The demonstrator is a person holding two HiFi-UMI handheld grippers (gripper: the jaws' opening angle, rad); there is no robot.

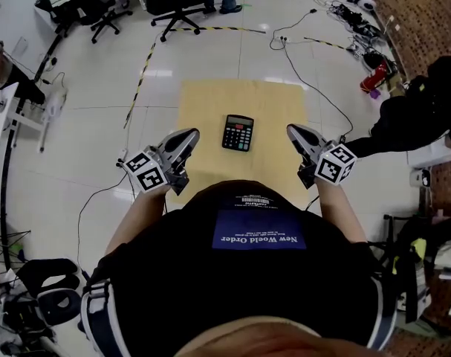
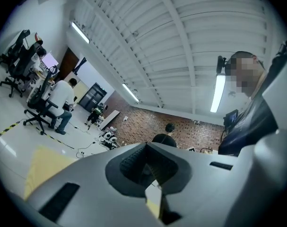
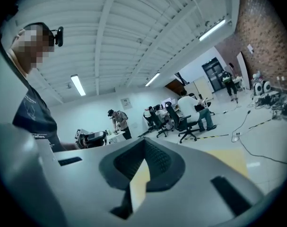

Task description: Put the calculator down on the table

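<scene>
The black rectangular pocket calculator [image 1: 238,132] lies flat and face up near the middle of the pale yellow square bench [image 1: 203,110], touched by neither of my tools. My left claw [image 1: 186,138], grey with a marker cube at its back, hangs to the left of the calculator, and my matching right claw [image 1: 296,134] hangs to its right, both clear of it. Each claw is pressed together on nothing, with only a thin sliver of yellow bench showing between its ribbed jaws.
</scene>
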